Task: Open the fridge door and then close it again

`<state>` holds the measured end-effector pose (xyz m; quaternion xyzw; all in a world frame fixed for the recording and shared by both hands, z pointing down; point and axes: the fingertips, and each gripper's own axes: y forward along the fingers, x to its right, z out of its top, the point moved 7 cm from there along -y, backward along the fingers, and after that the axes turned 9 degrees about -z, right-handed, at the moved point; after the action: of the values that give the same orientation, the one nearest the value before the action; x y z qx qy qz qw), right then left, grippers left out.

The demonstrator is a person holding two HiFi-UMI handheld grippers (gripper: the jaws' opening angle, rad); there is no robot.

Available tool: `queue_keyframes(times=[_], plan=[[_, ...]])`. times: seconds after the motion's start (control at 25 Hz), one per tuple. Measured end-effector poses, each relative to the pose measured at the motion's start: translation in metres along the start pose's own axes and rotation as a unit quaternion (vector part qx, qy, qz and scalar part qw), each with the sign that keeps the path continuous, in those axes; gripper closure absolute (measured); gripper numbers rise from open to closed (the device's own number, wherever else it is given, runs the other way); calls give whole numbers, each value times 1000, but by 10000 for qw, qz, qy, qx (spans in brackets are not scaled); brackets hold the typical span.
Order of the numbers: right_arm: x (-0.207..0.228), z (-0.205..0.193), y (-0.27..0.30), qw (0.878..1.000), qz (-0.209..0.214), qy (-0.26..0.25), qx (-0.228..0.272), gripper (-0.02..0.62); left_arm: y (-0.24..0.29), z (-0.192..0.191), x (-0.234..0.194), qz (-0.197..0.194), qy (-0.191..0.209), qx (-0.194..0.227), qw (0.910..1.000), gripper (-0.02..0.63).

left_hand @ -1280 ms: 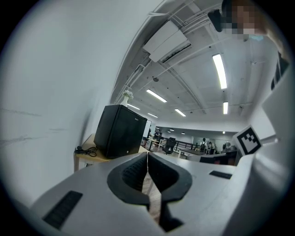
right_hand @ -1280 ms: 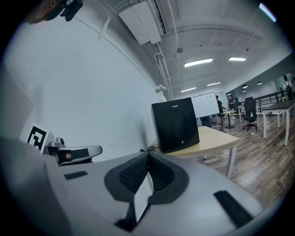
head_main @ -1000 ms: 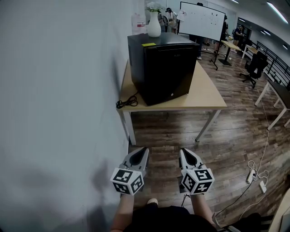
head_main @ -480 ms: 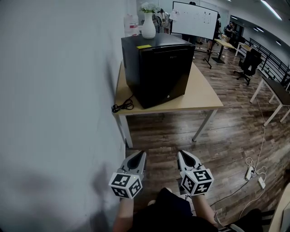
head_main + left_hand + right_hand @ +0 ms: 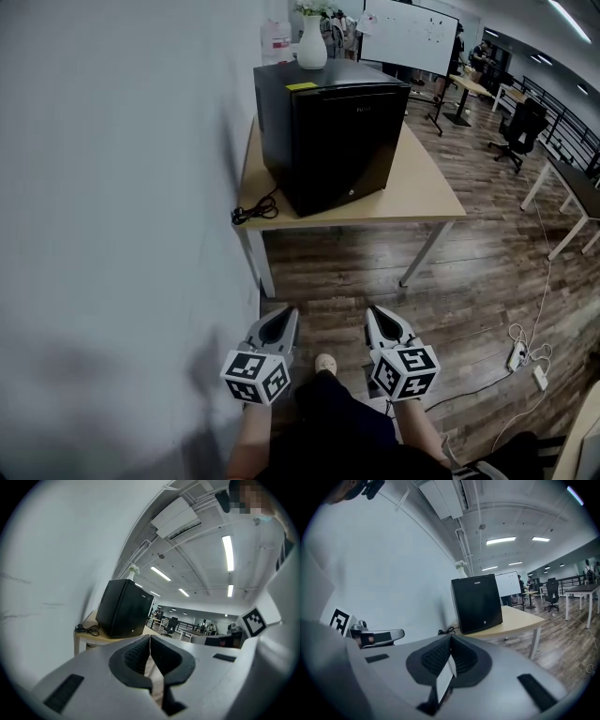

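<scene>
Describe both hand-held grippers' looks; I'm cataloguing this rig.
The left hand-held gripper and right hand-held gripper match: pale grey tapered bodies, dark ribbed pads inside, and a white cube with black square markers behind each.

Long ceiling strip lights (image 5: 228,552) light the room from above, evenly and without harsh glare. The head view is dimmer: the wall (image 5: 122,187) grades to dull grey towards the bottom, where the left tongs (image 5: 289,311) cast a soft shadow on it. The fridge (image 5: 328,131) reads as near-solid black (little surface detail), and the table (image 5: 422,202) shades the floor (image 5: 487,272) beneath it. Both gripper views are strongly fisheye, with black corners and bowed lines; the nearest surfaces look soft, the room beyond sharper.
</scene>
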<state>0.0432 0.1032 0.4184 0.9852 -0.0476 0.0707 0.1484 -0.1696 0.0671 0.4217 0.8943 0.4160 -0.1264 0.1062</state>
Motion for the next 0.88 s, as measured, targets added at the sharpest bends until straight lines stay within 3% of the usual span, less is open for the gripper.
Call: queue_keyframes(times=[0.4, 0.88], plan=[[30, 19, 38, 9999, -117, 20, -1, 606, 52, 20, -15, -176, 143, -86, 9997, 600], [53, 38, 105, 9998, 33, -95, -156, 605, 109, 34, -53, -71, 105, -152, 9998, 600]])
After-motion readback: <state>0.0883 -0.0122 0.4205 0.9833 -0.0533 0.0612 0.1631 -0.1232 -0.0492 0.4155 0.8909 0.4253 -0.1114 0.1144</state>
